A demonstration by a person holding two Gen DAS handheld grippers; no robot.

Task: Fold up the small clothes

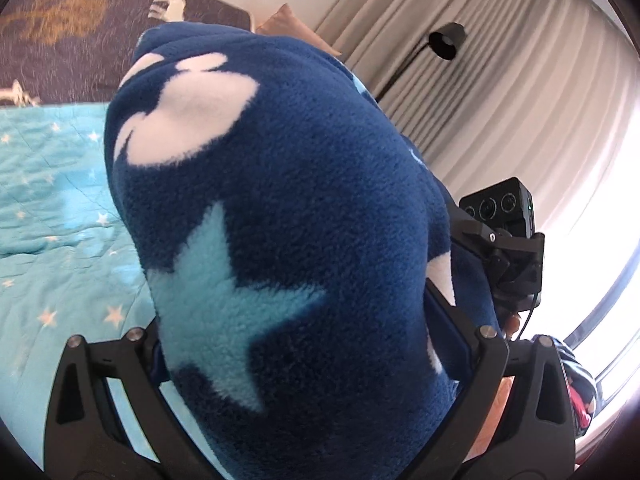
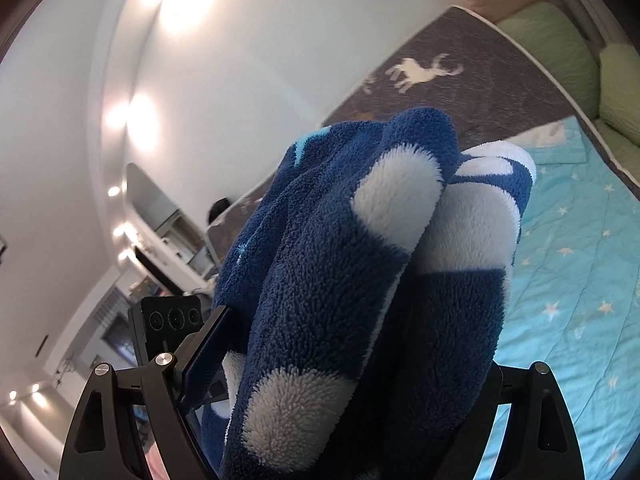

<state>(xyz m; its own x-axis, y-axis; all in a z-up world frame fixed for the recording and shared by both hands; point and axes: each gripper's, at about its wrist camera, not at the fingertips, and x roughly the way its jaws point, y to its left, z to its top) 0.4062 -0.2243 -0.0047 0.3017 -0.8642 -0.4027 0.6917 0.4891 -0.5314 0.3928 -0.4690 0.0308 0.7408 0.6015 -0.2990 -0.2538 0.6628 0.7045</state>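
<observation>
Fleece garment (image 1: 280, 220), dark blue with white and light-blue star shapes, is held raised above the bed (image 1: 52, 208), bunched between both tools. The left gripper (image 1: 304, 360) is closed on one thick fold; its jaws are pressed into the pile on both sides. The right gripper (image 2: 340, 380) is likewise clamped on a doubled fold of the garment (image 2: 360, 260). The turquoise starred bedspread (image 2: 580, 280) is seen beneath.
</observation>
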